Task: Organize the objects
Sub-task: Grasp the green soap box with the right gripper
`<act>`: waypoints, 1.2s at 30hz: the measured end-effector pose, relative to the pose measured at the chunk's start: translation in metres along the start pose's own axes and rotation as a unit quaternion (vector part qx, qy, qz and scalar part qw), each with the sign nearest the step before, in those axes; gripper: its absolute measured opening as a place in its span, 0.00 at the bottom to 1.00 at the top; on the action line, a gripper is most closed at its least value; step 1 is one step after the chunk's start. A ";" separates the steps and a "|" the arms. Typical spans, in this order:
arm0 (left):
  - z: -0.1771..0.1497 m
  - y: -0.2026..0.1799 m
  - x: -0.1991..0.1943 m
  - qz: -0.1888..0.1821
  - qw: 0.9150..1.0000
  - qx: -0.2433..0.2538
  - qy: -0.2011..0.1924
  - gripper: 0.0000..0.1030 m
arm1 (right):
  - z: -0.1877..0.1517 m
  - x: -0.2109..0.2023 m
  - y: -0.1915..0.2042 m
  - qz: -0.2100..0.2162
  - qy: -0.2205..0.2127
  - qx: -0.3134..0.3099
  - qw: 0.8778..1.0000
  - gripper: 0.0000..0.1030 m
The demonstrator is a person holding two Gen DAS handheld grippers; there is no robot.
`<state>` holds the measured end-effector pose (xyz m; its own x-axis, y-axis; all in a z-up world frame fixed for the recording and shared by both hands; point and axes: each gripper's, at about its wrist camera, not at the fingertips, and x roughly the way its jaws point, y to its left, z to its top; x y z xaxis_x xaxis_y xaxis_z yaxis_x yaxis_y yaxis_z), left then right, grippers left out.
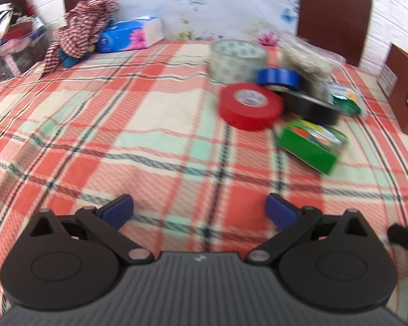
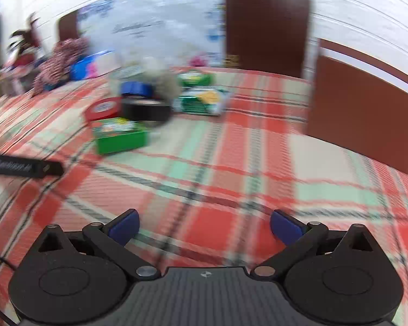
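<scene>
On the plaid tablecloth [image 1: 122, 125] lie a red tape roll [image 1: 250, 106], a blue tape roll [image 1: 278, 78], a black tape roll [image 1: 312, 107], a clear patterned tape roll [image 1: 238, 59] and a green box [image 1: 311, 145]. My left gripper [image 1: 200, 210] is open and empty, well short of them. My right gripper [image 2: 205, 226] is open and empty over bare cloth. The right wrist view shows the green box [image 2: 119, 134], black roll [image 2: 147, 110], red roll [image 2: 103, 108], blue roll [image 2: 136, 88] and green packets [image 2: 201, 100] far ahead to the left.
A tissue pack [image 1: 130, 35] and a checked cloth bundle [image 1: 81, 30] lie at the far left. A clear bag [image 1: 304, 57] sits behind the tapes. Brown chair backs [image 1: 334, 13] stand around the table. Part of the left gripper [image 2: 24, 167] shows at the left edge.
</scene>
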<state>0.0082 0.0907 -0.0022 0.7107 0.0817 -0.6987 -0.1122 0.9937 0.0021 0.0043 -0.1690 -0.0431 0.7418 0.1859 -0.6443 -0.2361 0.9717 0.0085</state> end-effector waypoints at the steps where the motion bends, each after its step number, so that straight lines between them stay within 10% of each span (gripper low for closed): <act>1: 0.002 0.004 0.002 0.004 1.000 -0.004 -0.002 1.00 | 0.004 0.005 0.004 0.017 0.001 -0.009 1.000 1.00; 14: 0.001 0.038 0.020 -0.005 0.998 -0.026 -0.058 1.00 | 0.062 0.069 0.052 0.110 -0.022 -0.055 0.992 0.72; 24: -0.001 0.025 0.014 0.009 0.999 -0.011 -0.047 1.00 | 0.005 -0.001 0.022 0.066 -0.023 -0.069 0.995 0.58; 28: 0.000 -0.001 -0.006 -0.085 0.996 -0.007 -0.019 0.99 | -0.017 -0.031 -0.004 0.020 -0.023 -0.039 0.999 0.59; 32: 0.012 -0.038 -0.027 -0.233 0.972 -0.011 0.009 0.94 | -0.019 -0.036 -0.024 0.002 -0.025 0.004 1.000 0.64; 36: 0.019 -0.076 -0.041 -0.301 0.953 0.017 0.022 0.94 | -0.019 -0.031 -0.026 -0.005 -0.025 0.014 1.000 0.71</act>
<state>0.0009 0.0129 0.0403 0.6089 -0.5071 -0.6100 0.3295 0.8612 -0.3870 -0.0245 -0.2031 -0.0373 0.7748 0.1831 -0.6051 -0.2116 0.9770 0.0247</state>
